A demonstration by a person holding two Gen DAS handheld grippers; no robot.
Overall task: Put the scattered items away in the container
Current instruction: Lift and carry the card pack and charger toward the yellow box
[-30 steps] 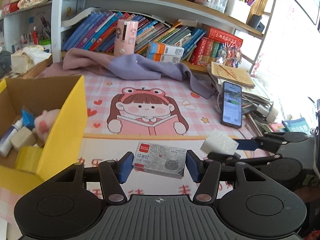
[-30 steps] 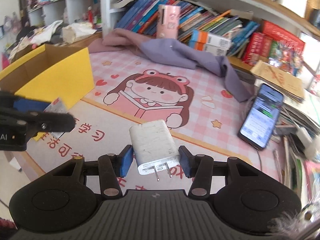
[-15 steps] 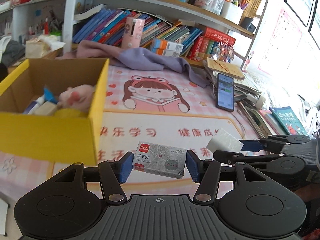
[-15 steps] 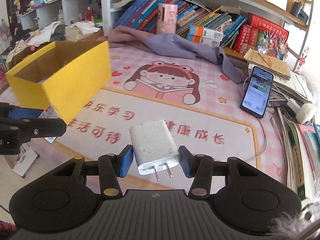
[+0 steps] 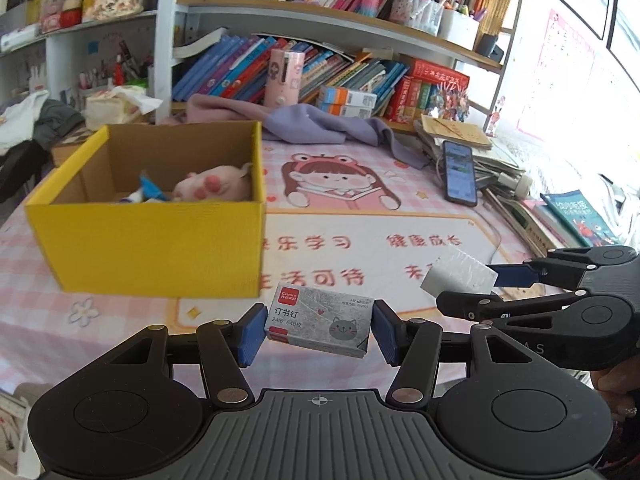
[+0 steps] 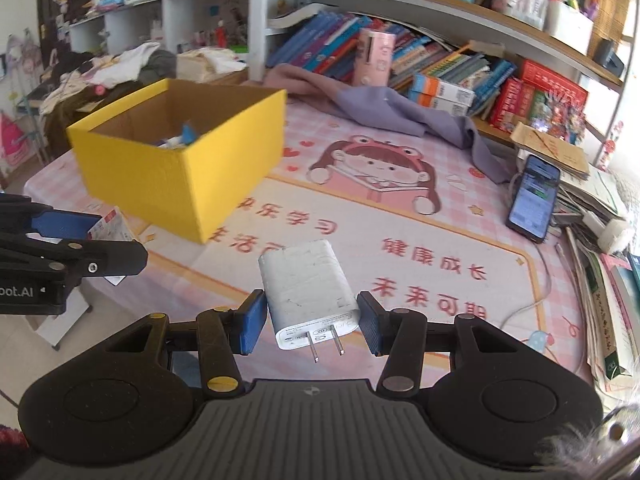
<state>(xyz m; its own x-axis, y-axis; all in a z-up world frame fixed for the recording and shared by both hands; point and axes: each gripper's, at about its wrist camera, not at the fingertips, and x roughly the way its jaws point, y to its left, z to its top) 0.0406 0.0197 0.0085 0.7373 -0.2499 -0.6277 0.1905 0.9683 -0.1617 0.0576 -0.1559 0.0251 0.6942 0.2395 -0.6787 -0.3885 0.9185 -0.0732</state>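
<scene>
My left gripper [image 5: 317,334] is shut on a grey staple box [image 5: 320,322] with a red label and a cat drawing, held above the desk's near edge. My right gripper [image 6: 312,318] is shut on a white wall charger [image 6: 308,290], prongs pointing back at the camera. The yellow cardboard box [image 5: 160,240] stands to the left ahead, open at the top, with a pink plush toy [image 5: 212,188] and small items inside. In the right wrist view the same yellow box [image 6: 180,172] lies left of centre. Each gripper shows at the edge of the other's view.
A pink cartoon desk mat [image 5: 360,220] covers the desk. A phone [image 5: 460,172] on a cable lies at the right beside stacked papers and books. A purple cloth [image 5: 320,124] and a pink bottle [image 5: 282,78] sit at the back under the bookshelves.
Both grippers have drawn back from the desk with their loads still held. The yellow box now sits farther ahead and is seen whole, and more of the mat shows.
</scene>
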